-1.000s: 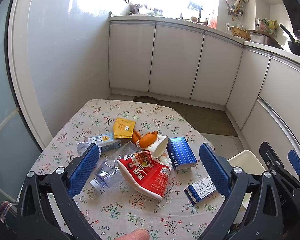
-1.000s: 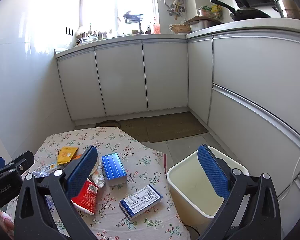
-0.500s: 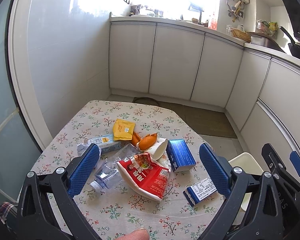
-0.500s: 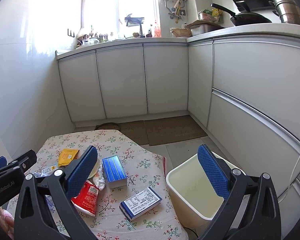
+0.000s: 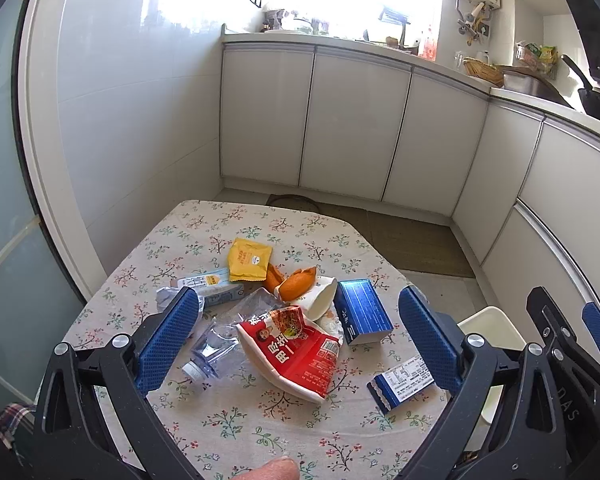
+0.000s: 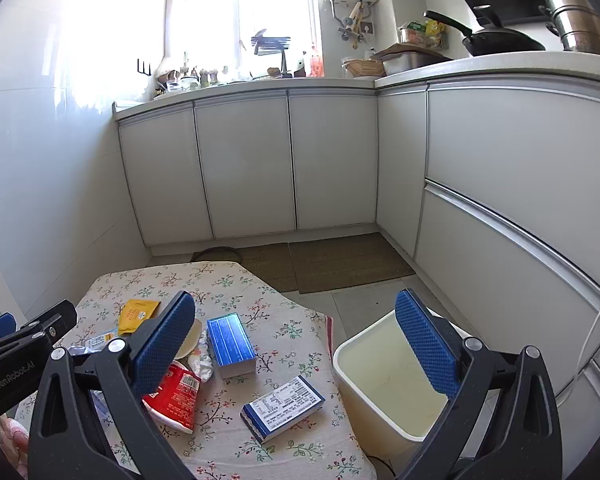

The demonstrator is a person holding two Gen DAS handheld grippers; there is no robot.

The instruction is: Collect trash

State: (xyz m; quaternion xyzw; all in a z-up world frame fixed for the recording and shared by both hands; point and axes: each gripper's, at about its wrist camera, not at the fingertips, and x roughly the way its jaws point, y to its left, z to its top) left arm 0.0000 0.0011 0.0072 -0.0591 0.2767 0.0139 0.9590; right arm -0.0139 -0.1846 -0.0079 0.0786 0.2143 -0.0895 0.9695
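Note:
Trash lies on a floral tablecloth (image 5: 260,432): a red snack bag (image 5: 292,352), a crushed clear bottle (image 5: 220,344), a yellow packet (image 5: 249,259), orange peel (image 5: 296,282), a paper cup (image 5: 323,296), a blue box (image 5: 362,310) and a flat blue-and-white box (image 5: 402,380). My left gripper (image 5: 298,336) hovers open above the red bag, holding nothing. My right gripper (image 6: 296,348) is open too, over the table's right edge, between the blue box (image 6: 231,344) and the cream bin (image 6: 384,384). The flat box (image 6: 282,406) lies near the bin.
White kitchen cabinets (image 6: 244,168) line the back and right walls, with a brown mat (image 6: 340,260) on the floor before them. A glass door (image 5: 4,240) stands left of the table. A fingertip (image 5: 268,472) shows at the bottom edge.
Both grippers have tilted up and drawn back slightly, so the table and bin sit a little lower in view. Nothing on the table has moved; both stay open.

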